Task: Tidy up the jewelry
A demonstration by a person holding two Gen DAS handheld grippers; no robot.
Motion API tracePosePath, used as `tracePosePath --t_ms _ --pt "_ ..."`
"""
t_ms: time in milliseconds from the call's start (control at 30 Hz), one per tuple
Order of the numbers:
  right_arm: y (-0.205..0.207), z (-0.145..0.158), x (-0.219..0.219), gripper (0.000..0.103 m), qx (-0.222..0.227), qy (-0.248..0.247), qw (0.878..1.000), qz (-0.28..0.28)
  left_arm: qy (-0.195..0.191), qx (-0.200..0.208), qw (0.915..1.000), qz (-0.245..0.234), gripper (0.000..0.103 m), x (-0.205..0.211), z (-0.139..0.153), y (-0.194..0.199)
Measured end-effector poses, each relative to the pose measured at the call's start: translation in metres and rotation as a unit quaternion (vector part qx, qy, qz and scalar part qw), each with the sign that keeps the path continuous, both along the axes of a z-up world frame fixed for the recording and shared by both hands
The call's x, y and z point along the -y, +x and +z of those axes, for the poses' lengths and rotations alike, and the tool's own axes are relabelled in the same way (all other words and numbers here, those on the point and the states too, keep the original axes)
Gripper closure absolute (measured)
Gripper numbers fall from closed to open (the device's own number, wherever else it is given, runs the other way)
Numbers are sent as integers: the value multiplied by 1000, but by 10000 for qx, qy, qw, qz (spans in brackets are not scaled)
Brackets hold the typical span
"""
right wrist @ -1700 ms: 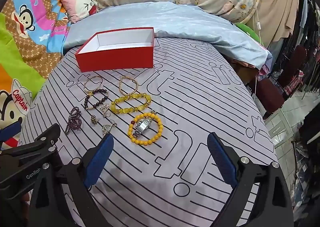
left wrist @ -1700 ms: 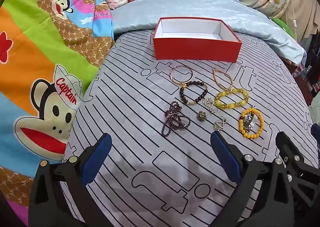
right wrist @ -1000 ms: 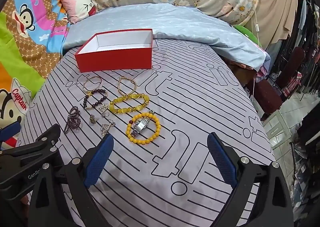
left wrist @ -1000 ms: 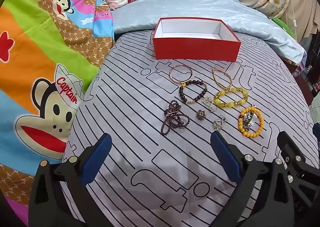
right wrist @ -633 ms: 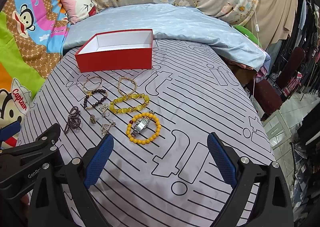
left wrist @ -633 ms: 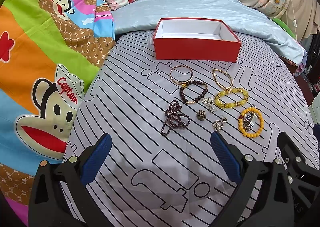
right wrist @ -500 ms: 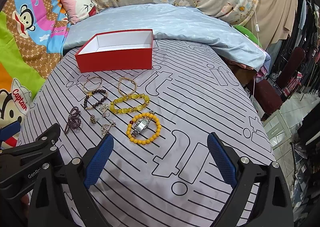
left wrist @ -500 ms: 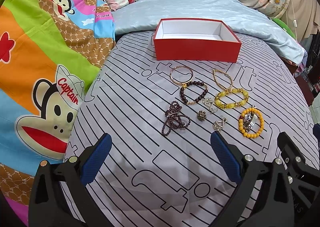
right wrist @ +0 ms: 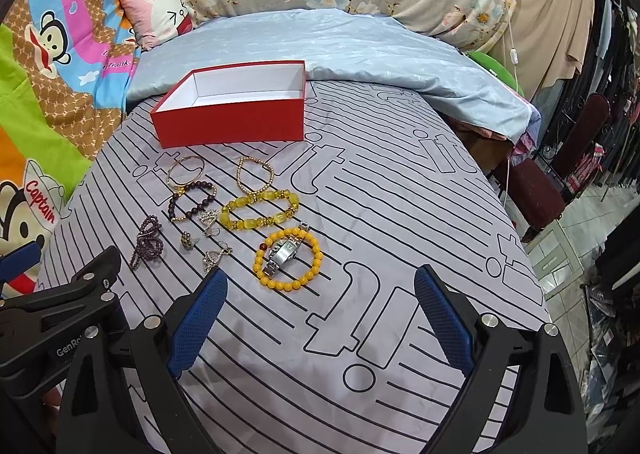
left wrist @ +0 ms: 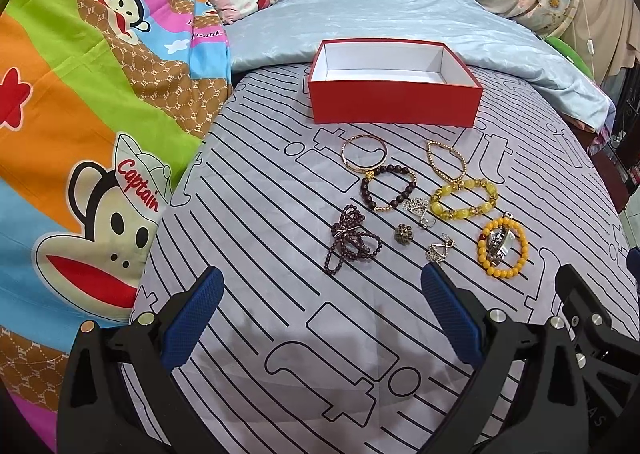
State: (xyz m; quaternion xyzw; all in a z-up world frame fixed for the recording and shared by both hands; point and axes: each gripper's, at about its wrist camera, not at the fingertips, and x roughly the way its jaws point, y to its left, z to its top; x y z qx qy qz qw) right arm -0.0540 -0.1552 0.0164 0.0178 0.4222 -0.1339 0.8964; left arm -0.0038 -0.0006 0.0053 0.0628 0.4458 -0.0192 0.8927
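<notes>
An empty red box (left wrist: 394, 100) (right wrist: 230, 122) with a white inside stands on the striped grey bedsheet. In front of it lie several pieces: a gold bangle (left wrist: 364, 152), a dark bead bracelet (left wrist: 387, 188), a thin gold bead bracelet (left wrist: 446, 160), a yellow stone bracelet (left wrist: 464, 199) (right wrist: 259, 210), an orange bead bracelet around a silver watch (left wrist: 502, 251) (right wrist: 288, 258), a maroon bead strand (left wrist: 352, 240) (right wrist: 146, 242) and small charms (left wrist: 403, 234). My left gripper (left wrist: 322, 286) and right gripper (right wrist: 320, 288) both hang open just short of the jewelry, holding nothing.
A light blue quilt (left wrist: 384, 20) lies folded behind the box. A bright cartoon monkey blanket (left wrist: 92, 142) covers the left side, with a pink pillow (right wrist: 158, 16) at the back. The bed edge drops off at right toward a dark chair (right wrist: 560, 182) and tiled floor.
Both views have shifted only slightly; the jewelry and box lie where they were, and both grippers have stayed open.
</notes>
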Motion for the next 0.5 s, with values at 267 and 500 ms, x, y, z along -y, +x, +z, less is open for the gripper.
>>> tracePosePath --t_ms 267,500 --pt "1 0 0 10 -3 2 10000 -4 1 -3 10000 1 6 0 0 0" --pt "0 0 1 10 6 8 10000 -5 1 4 10000 -2 6 0 0 0"
